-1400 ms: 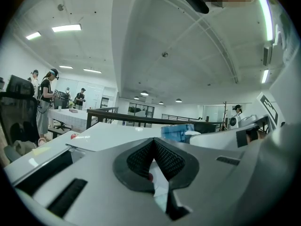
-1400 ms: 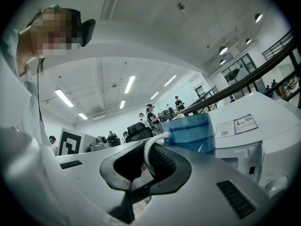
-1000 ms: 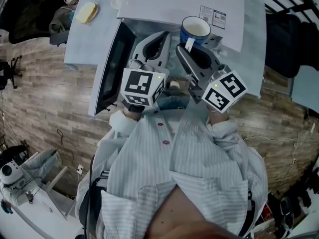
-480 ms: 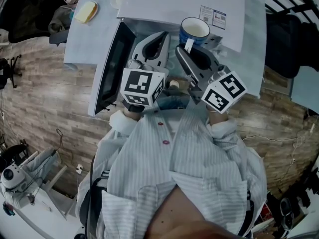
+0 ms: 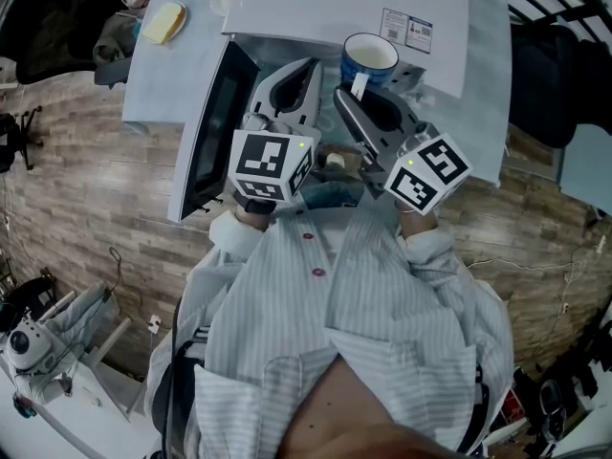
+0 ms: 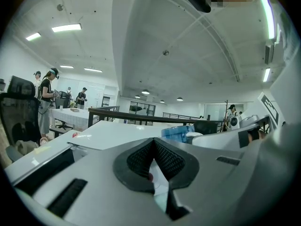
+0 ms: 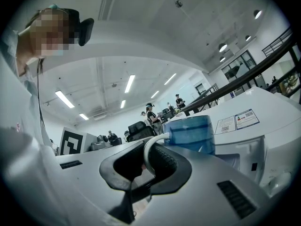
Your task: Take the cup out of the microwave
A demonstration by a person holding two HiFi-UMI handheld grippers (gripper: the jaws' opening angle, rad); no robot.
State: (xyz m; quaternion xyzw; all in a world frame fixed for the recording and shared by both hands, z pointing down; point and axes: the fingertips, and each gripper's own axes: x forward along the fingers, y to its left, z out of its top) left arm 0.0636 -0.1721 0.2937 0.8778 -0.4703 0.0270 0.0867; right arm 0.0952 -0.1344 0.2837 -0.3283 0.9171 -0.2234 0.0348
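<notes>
Head view, looking steeply down: the microwave [image 5: 335,8] stands on a pale table [image 5: 158,75] at the far side of the scene, its door [image 5: 212,132] swung open to the left. My right gripper [image 5: 356,92] reaches far-left toward the front of the microwave and pinches the white handle [image 5: 360,85] of the blue cup [image 5: 371,57]. The cup stands upright, its white inside facing up, at the near edge of the microwave's white top, in front of the open cavity; I cannot tell whether its base rests on anything. My left gripper [image 5: 308,70] lies just left of the right one, near the cup but apart from it, and points the same way. Right gripper view: the handle [image 7: 146,157] curves down between the dark ribbed pads [image 7: 164,161], which press on it from both sides, and the cup [image 7: 190,133] sits just beyond the jaws, with the microwave [image 7: 244,149] behind it to the right. Left gripper view: the pads [image 6: 167,157] of my left gripper [image 6: 153,142] meet at their tips with nothing between them; the cup [image 6: 181,133] shows to the right, past the jaws. At the far left of the table, a yellowish item [image 5: 164,24] lies on a small dish
</notes>
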